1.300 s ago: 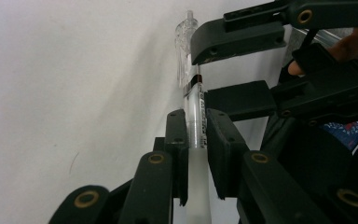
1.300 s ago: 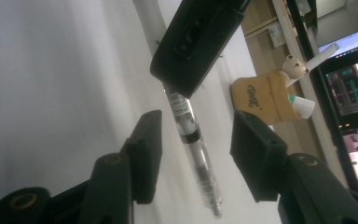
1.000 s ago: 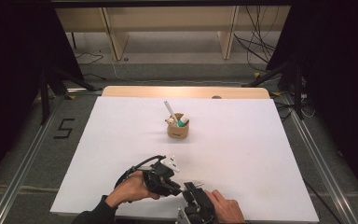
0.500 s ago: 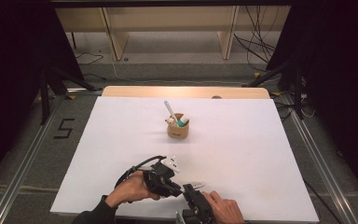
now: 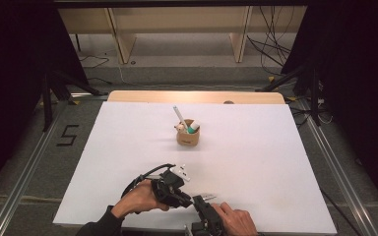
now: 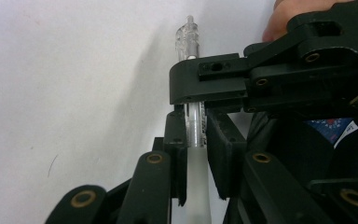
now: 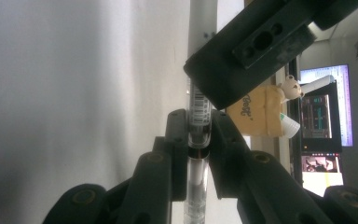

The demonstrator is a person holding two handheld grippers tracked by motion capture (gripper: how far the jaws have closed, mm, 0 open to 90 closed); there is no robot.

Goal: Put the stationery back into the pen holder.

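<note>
- The left gripper clamps a clear pen between its jaws; the frosted grip end runs off the bottom of the left gripper view.
- The right gripper has just been closing, and its jaws now pinch the same pen on the barcoded part of the barrel.
- In the high view both grippers meet at the near edge of the white table; the pen shows there as a thin pale sliver, mostly hidden by the jaws and hands.
- The right hand is cut off by the bottom edge.
- Well apart, toward the far middle of the table, stands a tan cup; its small contents are hard to make out.
</note>
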